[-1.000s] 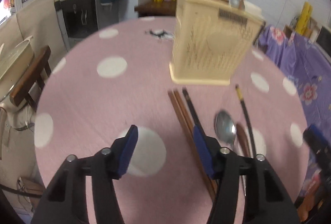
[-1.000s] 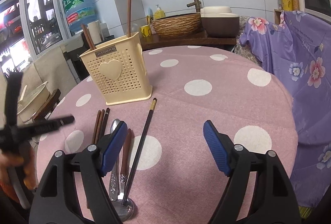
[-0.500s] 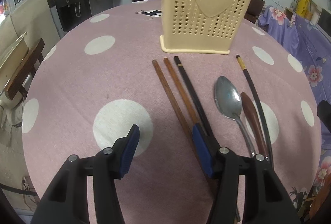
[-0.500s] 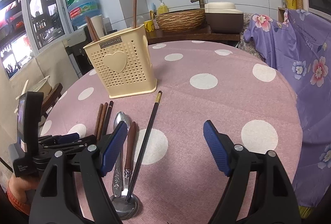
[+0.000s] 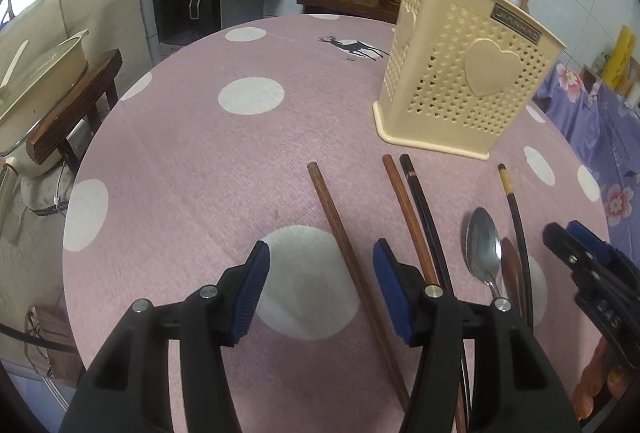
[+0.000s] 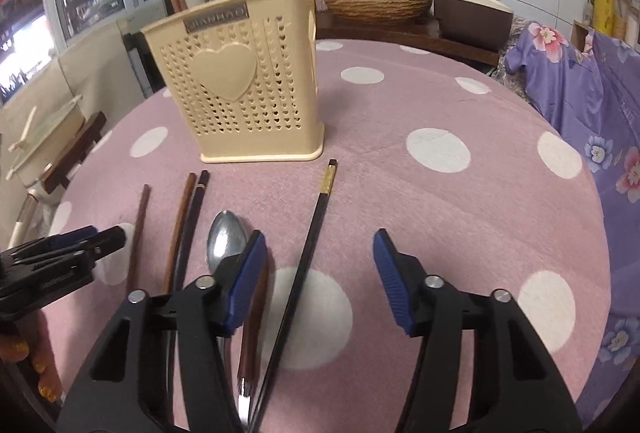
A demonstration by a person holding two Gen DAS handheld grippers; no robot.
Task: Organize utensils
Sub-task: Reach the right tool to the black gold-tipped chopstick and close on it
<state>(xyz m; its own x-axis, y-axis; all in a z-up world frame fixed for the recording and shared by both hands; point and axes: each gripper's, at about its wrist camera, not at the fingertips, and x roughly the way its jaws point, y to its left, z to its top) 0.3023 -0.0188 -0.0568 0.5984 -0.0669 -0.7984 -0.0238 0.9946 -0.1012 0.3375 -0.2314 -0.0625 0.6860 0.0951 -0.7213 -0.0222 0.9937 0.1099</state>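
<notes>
A cream perforated utensil holder (image 5: 460,81) (image 6: 248,89) stands on the pink dotted table, with brown chopsticks upright in it. In front of it lie a brown chopstick (image 5: 348,253) (image 6: 138,233), a second brown chopstick (image 5: 408,217) (image 6: 178,229), a black chopstick (image 5: 424,217), a steel spoon (image 5: 482,245) (image 6: 226,239) and a black gold-banded chopstick (image 5: 516,225) (image 6: 308,253). My left gripper (image 5: 320,285) is open with the brown chopstick between its jaws. My right gripper (image 6: 318,277) is open over the gold-banded chopstick.
The round table (image 5: 200,161) drops off on all sides. A wooden stool with a cream pot (image 5: 36,81) stands to the left. A purple floral cloth (image 6: 600,105) lies at the right. A sideboard with a woven basket (image 6: 376,1) is behind.
My left gripper has shifted left, and the leftmost brown chopstick now lies between its jaws, apart from the others. My right gripper has moved down and closer over the gold-banded chopstick.
</notes>
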